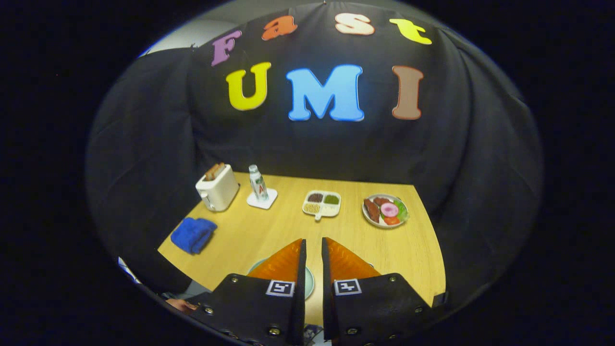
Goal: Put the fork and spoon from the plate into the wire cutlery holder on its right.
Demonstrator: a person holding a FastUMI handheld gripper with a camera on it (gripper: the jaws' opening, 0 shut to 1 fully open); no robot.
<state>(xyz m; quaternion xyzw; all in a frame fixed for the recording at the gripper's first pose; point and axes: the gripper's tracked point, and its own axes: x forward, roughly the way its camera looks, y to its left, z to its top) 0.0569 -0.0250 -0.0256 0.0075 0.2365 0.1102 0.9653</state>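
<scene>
My gripper (313, 242) hovers above the near part of the wooden table (269, 230). Its two fingers stand almost together, with a thin slit between them and nothing held. A pale green plate (310, 284) lies right under the fingers. I see just a strip of its rim between them and beside the left finger (283, 262). The fingers hide whatever lies on the plate and whatever stands to its right, so I cannot make out the fork, the spoon or the wire cutlery holder.
Beyond the fingers stand a white toaster (217, 188) with toast, a small bottle (258, 182) on a white coaster, a divided tray (322, 203) of grains and a plate of food (386, 210). A blue cloth (193, 234) lies at the left edge. A hand (180, 303) shows below it.
</scene>
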